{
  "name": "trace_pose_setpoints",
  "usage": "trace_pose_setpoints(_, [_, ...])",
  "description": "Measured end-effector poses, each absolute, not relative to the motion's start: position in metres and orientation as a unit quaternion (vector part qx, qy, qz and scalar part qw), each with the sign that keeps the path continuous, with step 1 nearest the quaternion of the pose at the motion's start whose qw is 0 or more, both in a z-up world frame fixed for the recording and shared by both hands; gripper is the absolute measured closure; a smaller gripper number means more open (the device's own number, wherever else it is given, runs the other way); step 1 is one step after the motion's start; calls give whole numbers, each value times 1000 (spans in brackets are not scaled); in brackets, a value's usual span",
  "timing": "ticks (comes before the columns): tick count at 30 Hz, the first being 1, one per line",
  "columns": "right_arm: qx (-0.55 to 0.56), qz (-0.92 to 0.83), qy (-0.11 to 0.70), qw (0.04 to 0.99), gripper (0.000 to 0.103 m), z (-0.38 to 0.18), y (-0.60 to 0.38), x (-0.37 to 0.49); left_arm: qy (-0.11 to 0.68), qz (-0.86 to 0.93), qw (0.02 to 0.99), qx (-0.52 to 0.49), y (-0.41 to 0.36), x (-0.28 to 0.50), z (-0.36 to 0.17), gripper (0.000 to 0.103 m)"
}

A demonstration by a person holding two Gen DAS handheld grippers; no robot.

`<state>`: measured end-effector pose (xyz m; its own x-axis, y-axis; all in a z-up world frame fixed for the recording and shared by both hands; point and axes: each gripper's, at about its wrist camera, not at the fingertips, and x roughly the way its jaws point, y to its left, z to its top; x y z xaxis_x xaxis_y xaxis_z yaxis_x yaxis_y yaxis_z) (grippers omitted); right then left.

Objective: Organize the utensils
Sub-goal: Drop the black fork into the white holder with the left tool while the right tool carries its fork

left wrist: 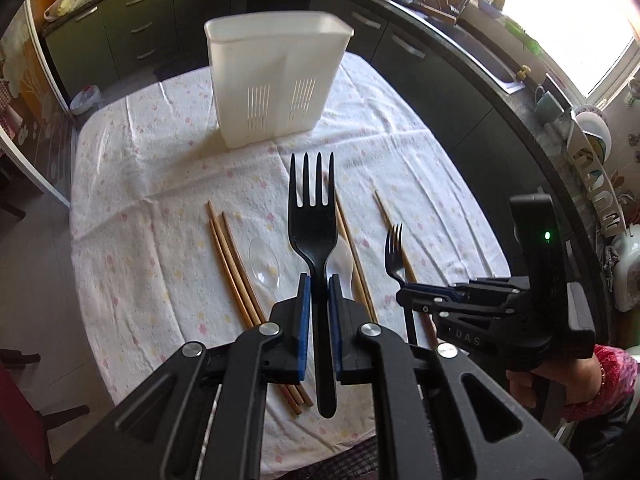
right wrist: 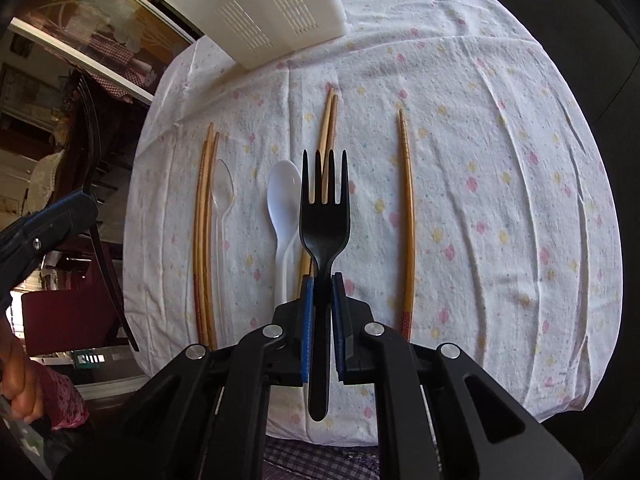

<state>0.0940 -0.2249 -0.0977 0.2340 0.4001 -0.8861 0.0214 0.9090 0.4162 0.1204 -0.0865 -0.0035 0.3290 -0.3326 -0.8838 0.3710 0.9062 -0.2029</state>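
A black fork point(left wrist: 314, 216) is clamped in the left gripper point(left wrist: 319, 280), another fork point(right wrist: 324, 208) in the right gripper point(right wrist: 323, 280), both held above the tablecloth point(right wrist: 500, 200); delivery into the white caddy point(left wrist: 276, 80) is called for next.

- The right claw point(right wrist: 320, 280) is clamped on the handle of a black fork point(right wrist: 324, 216), tines pointing away (blue pads on both sides of the handle).
- On the table point(right wrist: 500, 160) below lie a white spoon point(right wrist: 283, 200), a clear spoon point(right wrist: 222, 192) and several chopsticks point(right wrist: 407, 216).
- A white slotted caddy point(right wrist: 272, 12) stands at the far edge.
- The left claw point(right wrist: 52, 220) shows at the left border.
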Motion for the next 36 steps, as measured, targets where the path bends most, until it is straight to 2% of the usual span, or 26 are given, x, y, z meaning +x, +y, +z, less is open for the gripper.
trace_pose_setpoints(7, [246, 163, 493, 819, 93, -55, -281, 77, 316, -197, 928, -3, -91, 175, 100, 94])
trace_pose_setpoints(12, [263, 168, 443, 840, 93, -43, -297, 79, 203, -166, 965, -2, -112, 229, 110, 94])
trace_pose_setpoints(16, [260, 170, 415, 855, 93, -29, -304, 81, 196, -129, 972, -19, -117, 275, 84, 94])
trace_pose_setpoints(20, [250, 172, 393, 868, 93, -14, -304, 92, 230, -121, 965, -13, -125, 304, 46, 94])
trace_pose_setpoints(29, [220, 161, 294, 916, 93, 54, -285, 169, 281, -121, 952, 8, -124, 306, -9, 92])
trace_pose_setpoints(32, [217, 148, 254, 931, 93, 79, -277, 200, 288, -123, 950, 8, -117, 302, -12, 80])
trace_pose_setpoints(36, [206, 122, 208, 948, 93, 93, -267, 244, 294, -133, 947, -9, -106, 293, -8, 78])
